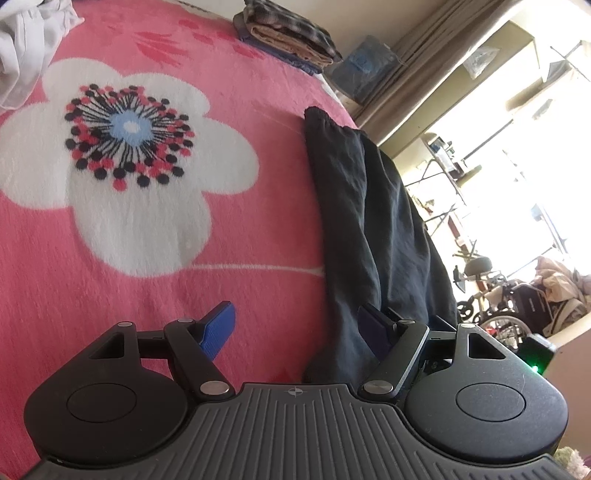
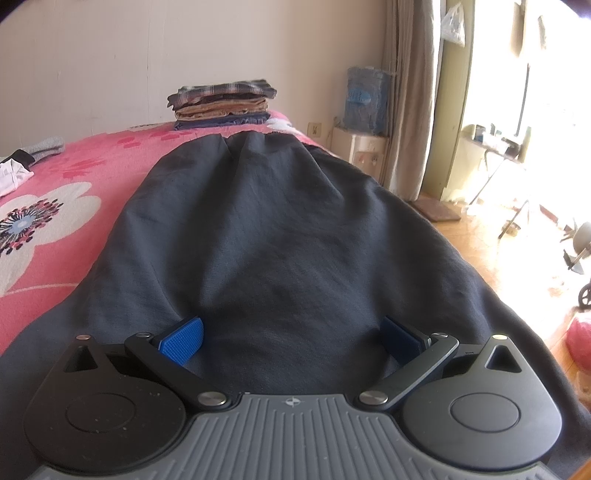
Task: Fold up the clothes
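Note:
A dark navy garment (image 2: 280, 236) lies stretched lengthwise on the pink flowered blanket (image 2: 74, 173), its gathered far end near a stack of folded clothes (image 2: 223, 103). My right gripper (image 2: 291, 338) hovers over its near end, blue pads wide apart and nothing pinched between them. In the left wrist view the same garment (image 1: 369, 229) runs along the bed's right edge. My left gripper (image 1: 299, 328) is open at the garment's left border: its left pad is over the blanket (image 1: 147, 302), its right pad over the dark cloth.
Loose white clothing (image 1: 26, 44) lies at the far left of the bed, and the folded stack (image 1: 288, 33) sits at the far end. Right of the bed are a water dispenser (image 2: 364, 122), curtains, a wooden floor and a wheelchair (image 1: 509, 306).

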A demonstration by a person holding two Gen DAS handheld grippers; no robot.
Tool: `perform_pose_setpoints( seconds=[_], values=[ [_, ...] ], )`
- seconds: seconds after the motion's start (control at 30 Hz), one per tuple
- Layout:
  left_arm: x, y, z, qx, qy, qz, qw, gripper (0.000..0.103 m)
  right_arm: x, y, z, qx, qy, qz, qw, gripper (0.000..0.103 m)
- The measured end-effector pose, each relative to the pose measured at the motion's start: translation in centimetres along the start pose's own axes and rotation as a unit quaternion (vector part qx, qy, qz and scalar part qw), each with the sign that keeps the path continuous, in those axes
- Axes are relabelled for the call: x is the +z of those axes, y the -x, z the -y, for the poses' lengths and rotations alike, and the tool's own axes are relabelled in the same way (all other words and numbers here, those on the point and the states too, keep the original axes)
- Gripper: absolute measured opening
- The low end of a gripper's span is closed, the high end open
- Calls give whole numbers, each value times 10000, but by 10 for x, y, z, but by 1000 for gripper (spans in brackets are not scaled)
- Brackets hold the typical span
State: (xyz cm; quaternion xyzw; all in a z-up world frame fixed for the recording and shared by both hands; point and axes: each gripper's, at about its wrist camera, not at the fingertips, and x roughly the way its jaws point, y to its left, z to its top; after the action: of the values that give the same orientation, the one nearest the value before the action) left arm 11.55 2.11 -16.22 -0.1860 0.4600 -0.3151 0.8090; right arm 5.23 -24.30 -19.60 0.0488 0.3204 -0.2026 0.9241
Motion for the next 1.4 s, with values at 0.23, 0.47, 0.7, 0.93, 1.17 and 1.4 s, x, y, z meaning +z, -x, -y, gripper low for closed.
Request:
perform_pose_setpoints(
  seconds=[0.23,0.47,0.7,0.93,1.17,1.4],
  values=[
    [-4,-1,4,-259,-130,-200,9994,73,26,3,10,331,183,-851,9957,103],
    [-6,-6,10,-311,-285,-286,9987,70,22,112,-39,647,897,-395,9931,103],
    [-12,-13,20,-285,-608,-487,9966,53,-31,143,-106,558,2601,-936,9594,103],
    [-21,-26,29,-13,-979,-690,9928,31,-51,122,-114,147,3076,-1284,9427,100],
    [-28,-31,38,233,-1274,-638,9895,3,-55,126,-105,250,3110,-1386,9399,78],
    [-21,-13,52,-55,-973,-484,9941,2,-44,134,-92,333,2953,-1380,9448,48]
  ],
)
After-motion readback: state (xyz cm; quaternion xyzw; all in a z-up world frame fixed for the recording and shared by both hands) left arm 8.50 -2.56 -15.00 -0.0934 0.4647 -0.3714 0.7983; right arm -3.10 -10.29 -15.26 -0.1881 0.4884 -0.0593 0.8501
